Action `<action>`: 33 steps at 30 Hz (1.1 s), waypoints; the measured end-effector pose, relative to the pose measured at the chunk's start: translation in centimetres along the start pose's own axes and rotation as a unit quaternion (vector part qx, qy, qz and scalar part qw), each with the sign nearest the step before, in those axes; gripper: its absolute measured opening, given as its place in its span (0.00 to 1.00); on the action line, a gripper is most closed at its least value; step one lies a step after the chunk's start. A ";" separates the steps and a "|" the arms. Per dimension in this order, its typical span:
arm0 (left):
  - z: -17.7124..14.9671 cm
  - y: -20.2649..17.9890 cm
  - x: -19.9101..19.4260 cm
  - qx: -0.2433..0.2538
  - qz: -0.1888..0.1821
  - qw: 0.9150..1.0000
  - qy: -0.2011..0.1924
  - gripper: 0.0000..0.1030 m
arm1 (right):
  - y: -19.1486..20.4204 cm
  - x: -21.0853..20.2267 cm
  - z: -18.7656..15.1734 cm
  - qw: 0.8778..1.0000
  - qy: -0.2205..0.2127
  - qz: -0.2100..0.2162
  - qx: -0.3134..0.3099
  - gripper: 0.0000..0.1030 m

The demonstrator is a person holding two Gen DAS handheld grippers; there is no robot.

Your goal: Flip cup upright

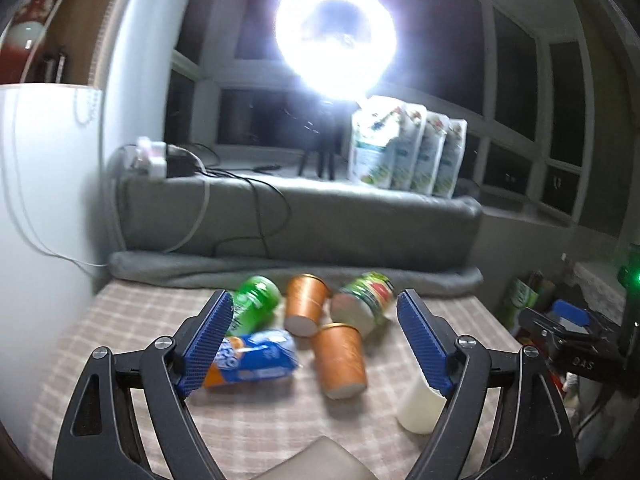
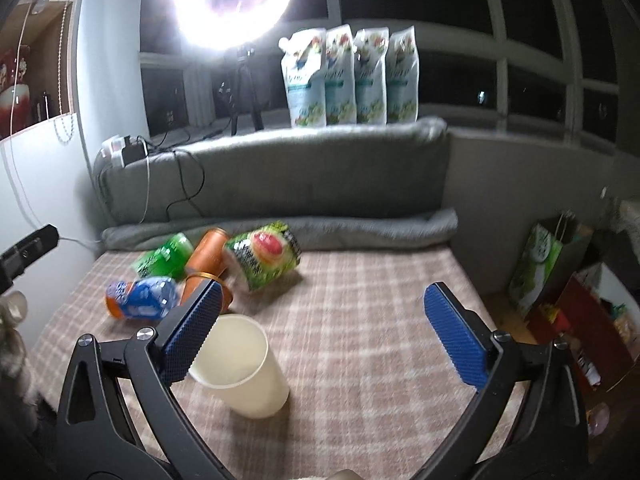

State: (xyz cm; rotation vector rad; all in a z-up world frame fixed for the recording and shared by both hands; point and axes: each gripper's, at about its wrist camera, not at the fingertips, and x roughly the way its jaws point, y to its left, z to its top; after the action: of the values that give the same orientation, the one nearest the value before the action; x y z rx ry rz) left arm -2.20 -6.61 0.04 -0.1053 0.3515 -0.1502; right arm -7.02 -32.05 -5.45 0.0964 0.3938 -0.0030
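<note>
A cream paper cup (image 2: pixel 240 368) stands on the checked cloth with its mouth up and tilted toward the camera in the right wrist view, just right of the left finger. My right gripper (image 2: pixel 324 332) is open and empty above the cloth, with the cup near its left pad (image 2: pixel 192 332). In the left wrist view the same cup (image 1: pixel 420 408) shows partly behind the right finger. My left gripper (image 1: pixel 316 340) is open and empty, held over the lying cans.
Lying on the cloth are a green can (image 1: pixel 256 304), two orange cans (image 1: pixel 340 360), a blue-orange can (image 1: pixel 252 360) and a green-labelled jar (image 1: pixel 366 302). A grey cushion (image 2: pixel 280 168) runs behind. Refill pouches (image 2: pixel 352 76) and a ring light (image 2: pixel 236 0) stand on the sill. Clutter lies off the right edge.
</note>
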 end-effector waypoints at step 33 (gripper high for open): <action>0.1 1.4 -0.3 -0.020 0.012 1.000 0.001 0.83 | 1.6 -0.5 0.8 0.999 -0.031 -0.027 -0.025 1.00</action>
State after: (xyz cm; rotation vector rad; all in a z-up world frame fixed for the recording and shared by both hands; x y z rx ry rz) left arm -2.24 -5.19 0.07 -0.1405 0.3577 -0.1186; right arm -7.13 -30.57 -4.34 0.0362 0.3336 -0.0501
